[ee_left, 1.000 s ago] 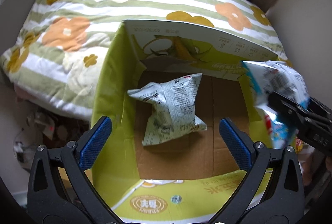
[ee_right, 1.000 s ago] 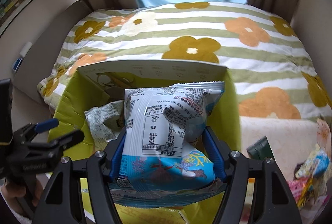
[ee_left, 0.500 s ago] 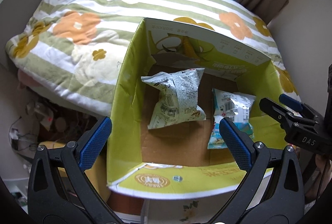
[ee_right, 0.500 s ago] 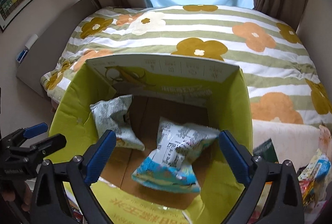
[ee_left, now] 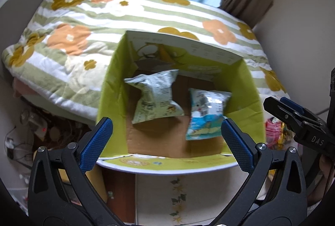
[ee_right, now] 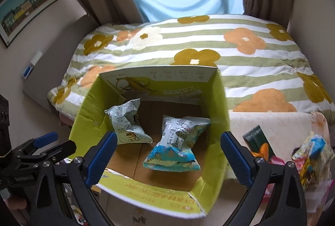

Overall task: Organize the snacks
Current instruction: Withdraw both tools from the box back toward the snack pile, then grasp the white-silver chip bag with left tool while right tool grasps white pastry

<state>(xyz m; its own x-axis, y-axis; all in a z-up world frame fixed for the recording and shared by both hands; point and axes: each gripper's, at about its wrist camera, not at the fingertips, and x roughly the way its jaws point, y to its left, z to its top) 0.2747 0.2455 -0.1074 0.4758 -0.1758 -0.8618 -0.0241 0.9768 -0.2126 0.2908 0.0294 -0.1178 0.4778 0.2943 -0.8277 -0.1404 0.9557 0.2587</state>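
Both grippers' fingers spread, empty (left [ee_left: 166, 138], right [ee_right: 169, 149]), "DAS", "GenRobot.AI" markings

lime-green box [ee_left: 249, 87], blue-white snack bag [ee_left: 204, 115], floral striped quilt [ee_left: 88, 23]

A bed under a striped floral quilt [ee_right: 188, 46] stands behind the open cardboard box [ee_right: 217, 100], whose brown floor carries two snack bags [ee_right: 175, 142], apart, side by side.
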